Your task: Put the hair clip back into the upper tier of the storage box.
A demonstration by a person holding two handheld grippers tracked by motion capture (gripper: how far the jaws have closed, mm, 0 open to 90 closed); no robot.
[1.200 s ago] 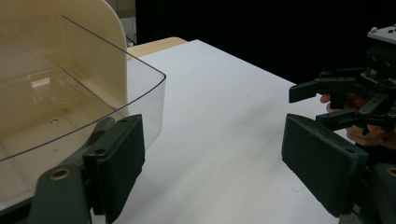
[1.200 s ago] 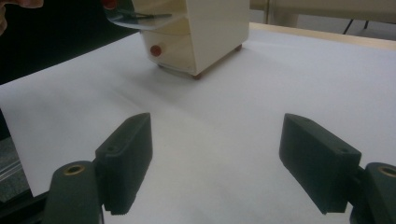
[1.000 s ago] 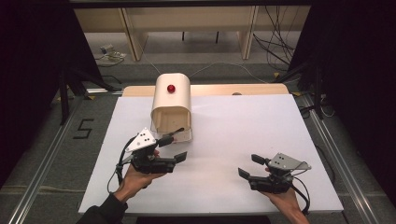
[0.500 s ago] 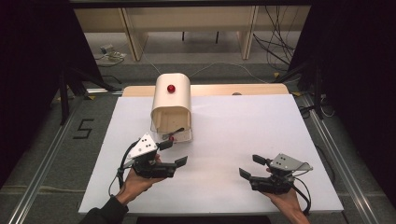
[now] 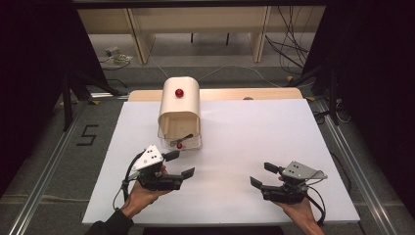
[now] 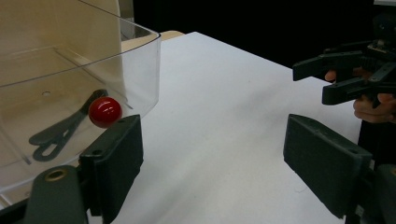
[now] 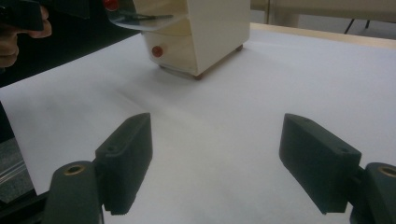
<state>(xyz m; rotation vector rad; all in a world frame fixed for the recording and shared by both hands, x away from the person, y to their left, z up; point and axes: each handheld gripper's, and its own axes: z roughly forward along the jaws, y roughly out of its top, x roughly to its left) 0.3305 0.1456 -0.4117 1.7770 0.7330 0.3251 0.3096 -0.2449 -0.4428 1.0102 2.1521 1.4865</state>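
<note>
A white table [image 5: 254, 127] carries a cream drawer cabinet [image 5: 180, 105] at eleven o'clock, its clear drawer [image 6: 70, 79] pulled out, dark tongs [image 6: 60, 128] lying narrow inside. Left gripper [image 5: 178, 164] and right gripper [image 5: 262, 175] hold nothing, jaws wide.

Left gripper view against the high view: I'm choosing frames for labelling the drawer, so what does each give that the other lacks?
Left gripper view: the clear drawer up close, with the looped shape of the dark tool inside it readable.
High view: the whole cream cabinet, the top knob, and the left gripper seen from above, fingers open.
Shared: the drawer knob, the white table, and the right gripper, open.
</note>
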